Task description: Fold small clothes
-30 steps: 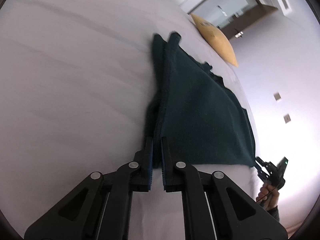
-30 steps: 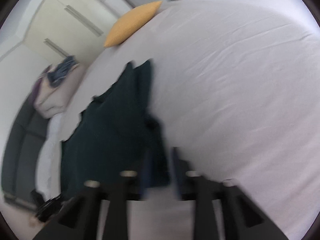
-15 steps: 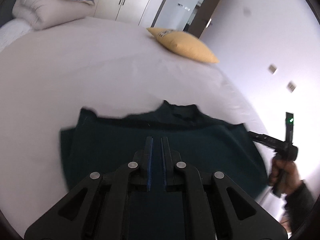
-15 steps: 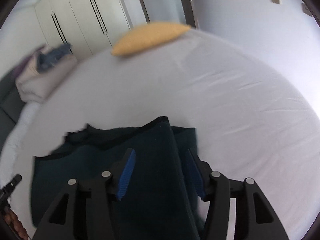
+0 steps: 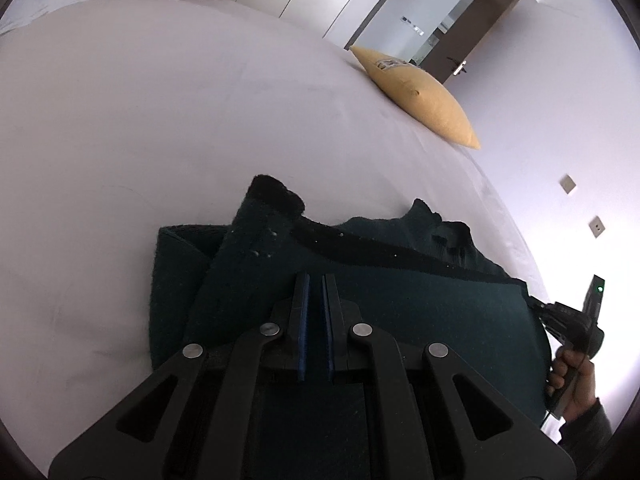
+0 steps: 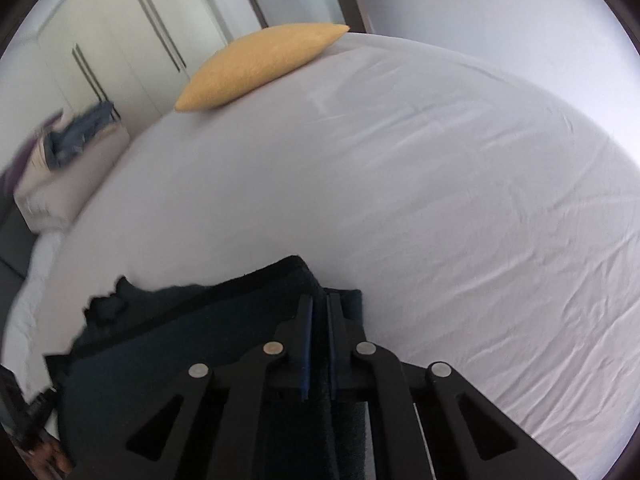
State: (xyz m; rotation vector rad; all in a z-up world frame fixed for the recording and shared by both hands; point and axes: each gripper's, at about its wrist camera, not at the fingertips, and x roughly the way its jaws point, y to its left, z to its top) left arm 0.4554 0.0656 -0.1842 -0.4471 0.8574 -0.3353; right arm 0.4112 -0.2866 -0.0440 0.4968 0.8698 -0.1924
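Note:
A dark green knitted garment (image 5: pixel 400 300) lies on the white bed sheet (image 5: pixel 160 120), with one layer doubled over another and its black-trimmed edge facing the pillow. My left gripper (image 5: pixel 316 280) is shut above the garment's near part, dark cloth showing in the slit between its blue pads. My right gripper (image 6: pixel 319 300) has its jaws closing tight onto a raised ridge of the garment (image 6: pixel 180 340) at its right end. In the left wrist view the right gripper (image 5: pixel 560 314) sits at the garment's right corner, held by a hand (image 5: pixel 576 376).
A yellow pillow (image 5: pixel 416 96) lies at the far side of the bed, also in the right wrist view as the pillow (image 6: pixel 256 64). A pile of bedding and clothes (image 6: pixel 60 160) sits off the bed's left. White wardrobes and a doorway stand behind.
Both views swung from looking along the stretched garment to looking across it toward the pillow. The garment now lies doubled on the sheet. The right gripper's jaws went from apart to shut on a fold.

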